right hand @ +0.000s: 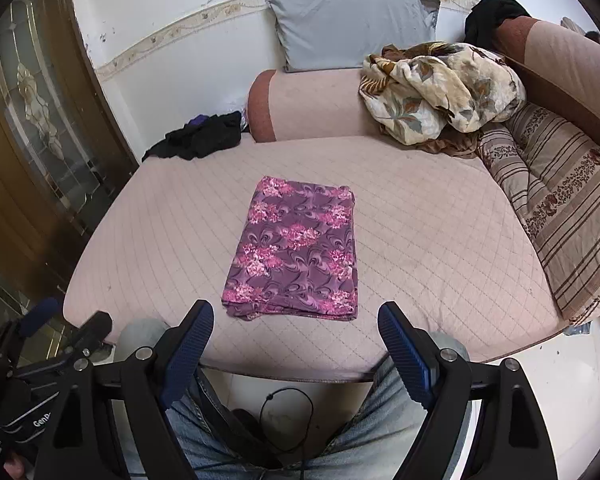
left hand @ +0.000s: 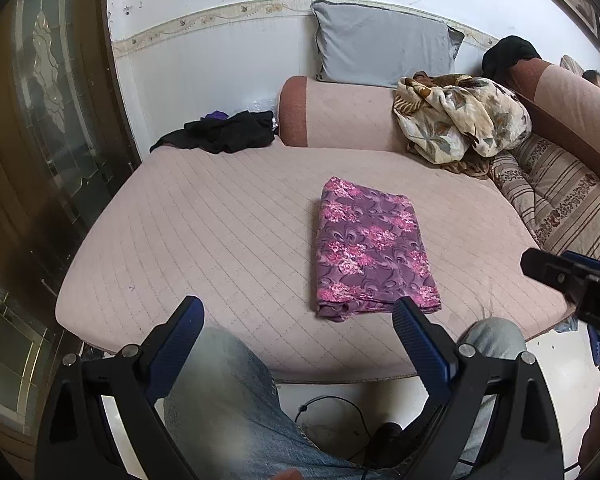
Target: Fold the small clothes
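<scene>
Purple and pink florals mark the folded cloth (right hand: 296,252) lying flat in a neat rectangle near the front middle of the quilted pink cushion (right hand: 420,240), its layered edges facing my knees. I hold my right gripper (right hand: 296,320) low over the cushion's front edge, its blue-padded fingers (right hand: 404,348) spread wide with nothing between them; the cloth lies just beyond the tips, untouched. My left gripper (left hand: 298,316) hangs the same way, jaws wide apart and empty, its right-hand fingertip (left hand: 410,320) overlapping the cloth's near corner in the left wrist view, though whether it touches I cannot tell. My jeans (right hand: 364,432) show below both tools, with a thin black cable (right hand: 288,404) looped on the pale floor between my legs. At the cushion's far left corner sits a heap of dark clothes (right hand: 204,136). A crumpled beige floral blanket (right hand: 440,92) rests on the bolster (right hand: 312,108), beside a striped pillow (right hand: 560,208), and a grey pillow (right hand: 352,24) leans on the white wall.
</scene>
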Motion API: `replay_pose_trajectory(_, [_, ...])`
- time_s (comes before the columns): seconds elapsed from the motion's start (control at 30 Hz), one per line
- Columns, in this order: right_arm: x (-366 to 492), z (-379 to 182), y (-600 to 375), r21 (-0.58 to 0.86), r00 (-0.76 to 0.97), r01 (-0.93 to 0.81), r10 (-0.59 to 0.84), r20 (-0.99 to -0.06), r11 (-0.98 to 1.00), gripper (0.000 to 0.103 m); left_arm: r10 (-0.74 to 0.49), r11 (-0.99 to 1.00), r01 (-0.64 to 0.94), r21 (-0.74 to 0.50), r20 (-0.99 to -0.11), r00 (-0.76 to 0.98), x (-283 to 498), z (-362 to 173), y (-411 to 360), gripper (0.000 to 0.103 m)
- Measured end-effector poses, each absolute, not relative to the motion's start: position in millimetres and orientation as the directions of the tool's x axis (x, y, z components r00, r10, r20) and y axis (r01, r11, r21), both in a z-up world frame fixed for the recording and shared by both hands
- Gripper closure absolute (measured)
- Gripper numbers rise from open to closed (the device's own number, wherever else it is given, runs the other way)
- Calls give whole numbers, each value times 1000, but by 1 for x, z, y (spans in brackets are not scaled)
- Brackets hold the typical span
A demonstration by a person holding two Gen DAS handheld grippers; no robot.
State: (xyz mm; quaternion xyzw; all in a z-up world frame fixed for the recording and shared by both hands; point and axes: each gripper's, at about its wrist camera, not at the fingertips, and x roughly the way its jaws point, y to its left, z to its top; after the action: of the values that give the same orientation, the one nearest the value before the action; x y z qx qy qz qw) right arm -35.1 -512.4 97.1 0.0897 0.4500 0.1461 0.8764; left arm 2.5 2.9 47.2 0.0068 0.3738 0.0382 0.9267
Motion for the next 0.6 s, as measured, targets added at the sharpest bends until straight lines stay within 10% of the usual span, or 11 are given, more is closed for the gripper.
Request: replay_pose_trajectory(0.6, [-39,94,-515,271,551,-152,309,-775,950,15,50,999,-39,31,-696,716,0,45,-1,8])
